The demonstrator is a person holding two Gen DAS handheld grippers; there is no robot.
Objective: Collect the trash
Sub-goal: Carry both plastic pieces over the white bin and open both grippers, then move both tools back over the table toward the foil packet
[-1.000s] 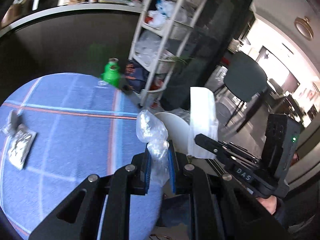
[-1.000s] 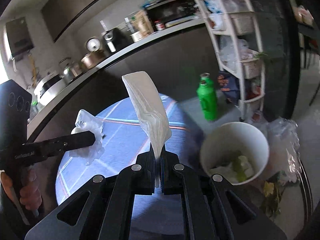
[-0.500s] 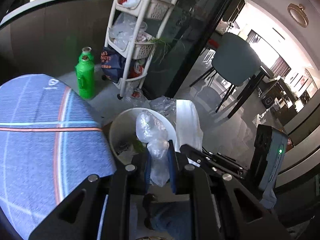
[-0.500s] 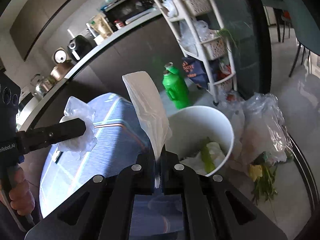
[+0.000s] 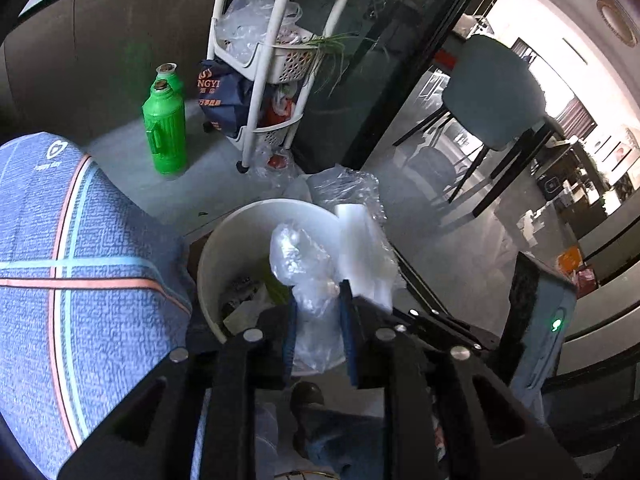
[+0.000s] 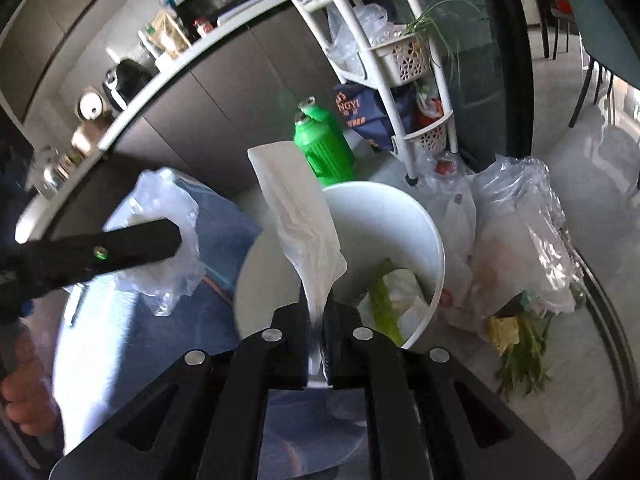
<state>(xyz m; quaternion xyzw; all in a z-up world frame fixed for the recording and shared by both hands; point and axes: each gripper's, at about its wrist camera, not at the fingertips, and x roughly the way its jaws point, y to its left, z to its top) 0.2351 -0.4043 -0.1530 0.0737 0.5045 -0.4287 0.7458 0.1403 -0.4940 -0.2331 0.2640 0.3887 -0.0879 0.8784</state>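
Left gripper (image 5: 318,312) is pinching a crumpled clear plastic bag (image 5: 304,268), and you've got it over the near rim of the white bin (image 5: 224,240). Right gripper (image 6: 318,320) is clamped tight on the bottom of a white wrapper (image 6: 296,216), which sticks up over the bin's mouth in the right wrist view. Bin sits on the floor just beside the blue tablecloth (image 5: 80,280) and already has stuff inside, incl. green stalks (image 6: 384,300) and paper bits. So progress-wise: both pieces picked up and brought to the bin, neither dropped yet. What's left, as I judge it: let go w/ both grippers so they fall in. More bags and wilted greens (image 6: 520,356) lie on the floor just beside the bin; can't tell if those count as trash to collect.
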